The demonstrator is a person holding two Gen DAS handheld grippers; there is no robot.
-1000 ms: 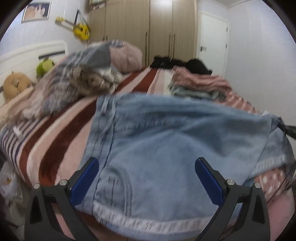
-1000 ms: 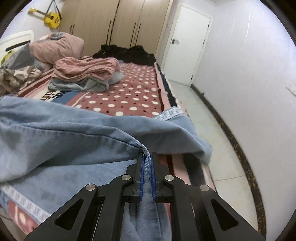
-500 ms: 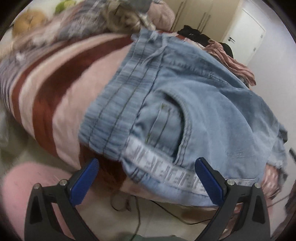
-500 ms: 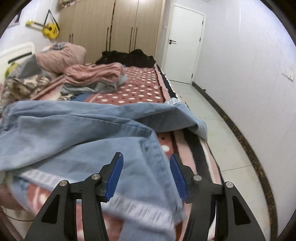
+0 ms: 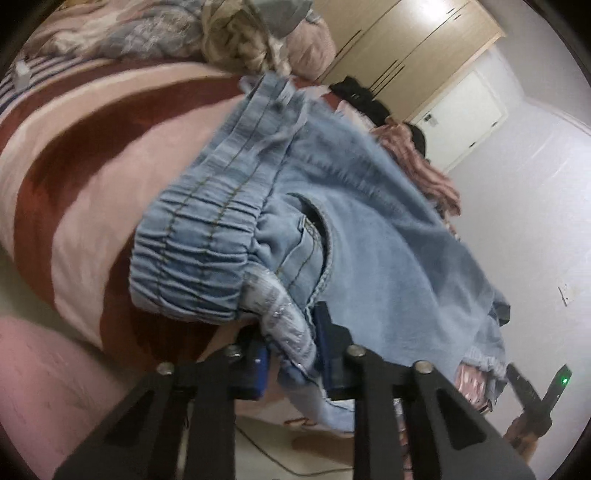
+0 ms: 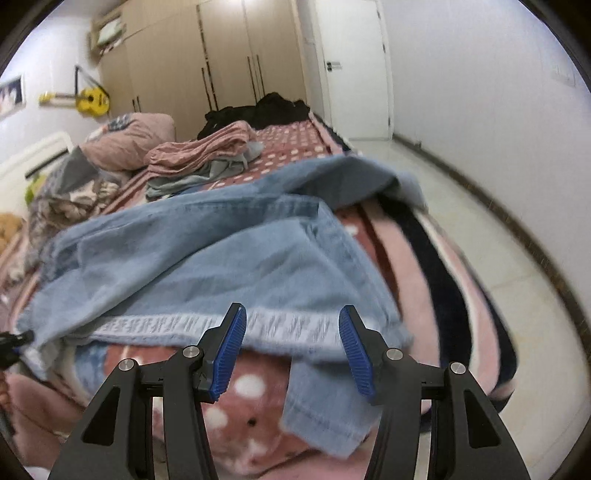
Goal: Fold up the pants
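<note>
Light blue denim pants (image 5: 369, 240) lie across the near edge of the bed. Their elastic waistband (image 5: 199, 254) is at the left and a white patterned side stripe (image 6: 288, 328) runs along the near edge. My left gripper (image 5: 291, 347) is shut on the stripe edge just below the waistband, by the pocket. My right gripper (image 6: 291, 347) is open and empty, its blue pads on either side of the stripe near the leg end, which hangs over the bed edge (image 6: 321, 417). The pants (image 6: 207, 258) look folded lengthwise, one leg over the other.
The bed has a pink and maroon striped blanket (image 5: 74, 166) at the left and a polka-dot blanket (image 6: 251, 391) at the right. Piles of clothes (image 6: 207, 158) and bedding (image 5: 229, 33) lie farther back. Tiled floor (image 6: 480, 240), a white wall and a door are at the right.
My left gripper has moved in and closed on the stripe edge by the waistband. My right gripper let go of the leg a second ago and now hovers open at the stripe.
</note>
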